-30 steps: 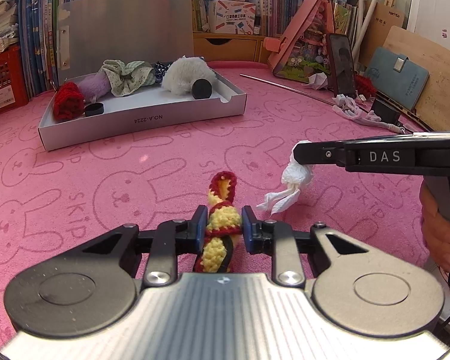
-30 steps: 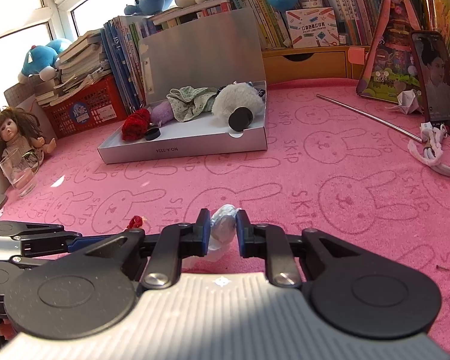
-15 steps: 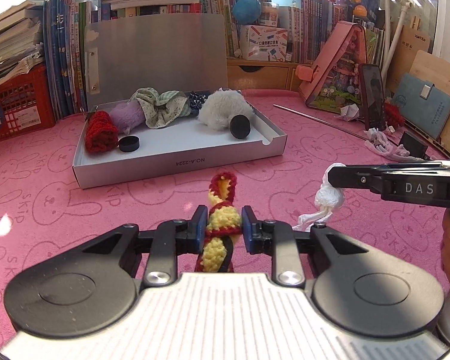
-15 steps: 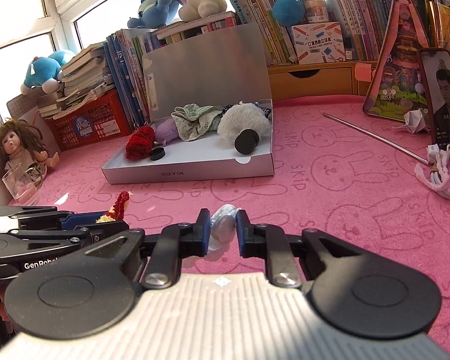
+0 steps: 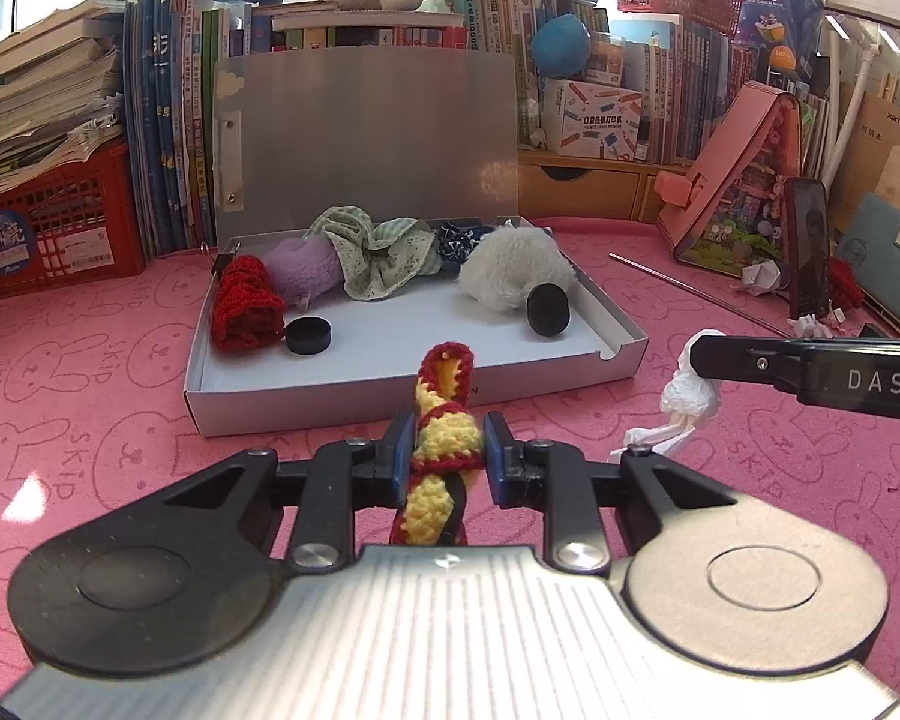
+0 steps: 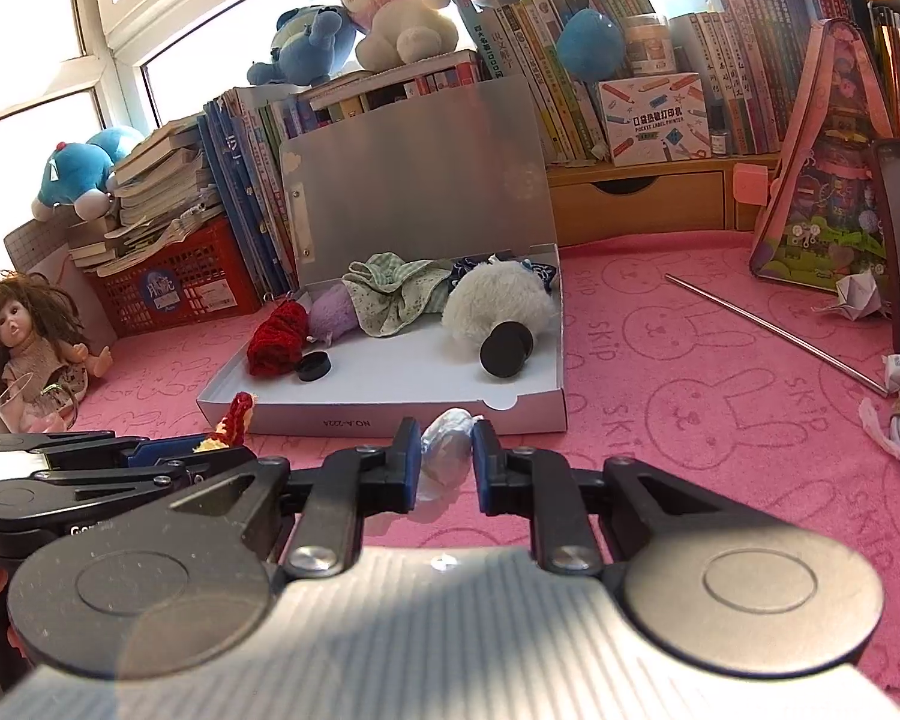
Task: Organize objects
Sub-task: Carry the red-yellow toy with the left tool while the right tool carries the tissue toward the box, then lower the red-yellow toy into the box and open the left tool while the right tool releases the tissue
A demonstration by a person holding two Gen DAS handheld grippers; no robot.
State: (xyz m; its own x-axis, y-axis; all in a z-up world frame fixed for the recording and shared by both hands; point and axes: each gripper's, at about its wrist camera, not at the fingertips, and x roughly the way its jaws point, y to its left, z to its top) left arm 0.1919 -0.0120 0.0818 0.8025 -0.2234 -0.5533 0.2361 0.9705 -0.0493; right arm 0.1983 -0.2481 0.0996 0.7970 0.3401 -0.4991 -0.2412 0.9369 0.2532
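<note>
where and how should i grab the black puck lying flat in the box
Grip the flat black puck across its round rim, coming straight down from above: it lies flat on the white box floor, with the red knitted roll close on its left.

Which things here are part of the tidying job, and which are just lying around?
Job: red-and-yellow crochet piece in left claw; white scrunchie in right claw; open white box.
Lying about: doll, metal rod, red basket.
</note>
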